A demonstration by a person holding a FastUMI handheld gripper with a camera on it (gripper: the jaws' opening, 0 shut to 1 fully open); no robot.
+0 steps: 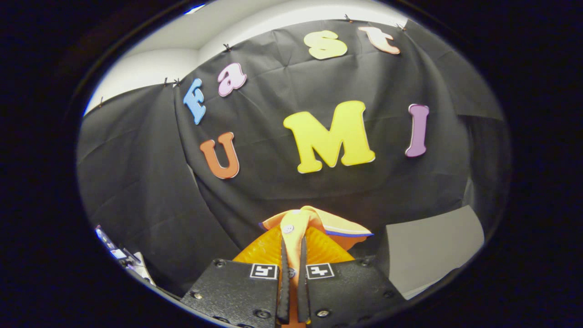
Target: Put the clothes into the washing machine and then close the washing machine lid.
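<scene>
Gripper view looks out at the black cloth wall [273, 182] of the booth, with the gripper [292, 248] raised clear of any surface. Its two fingers are drawn close together and pinch a yellow-orange garment [314, 223] between them, both fingers pressing on the fabric. The cloth bunches up just ahead of the fingertips; a small white button [288, 228] sits on it near the left finger, and a flap with a dark blue trim spreads out past the right finger. More of the garment hangs down between and below the fingers.

No counter edge can be made out under the garment, so it appears to be carried in the air rather than resting on anything. A pale grey panel [432, 246] stands off beyond the right finger; whether it belongs to the washing machine cannot be told. A few small items [120, 255] lie well off past the left finger, too small to identify.

As a judgement: the pick-up is done and the garment is in transit. Still left are bringing it over the washing machine's opening, letting it go inside, and then closing the lid.
</scene>
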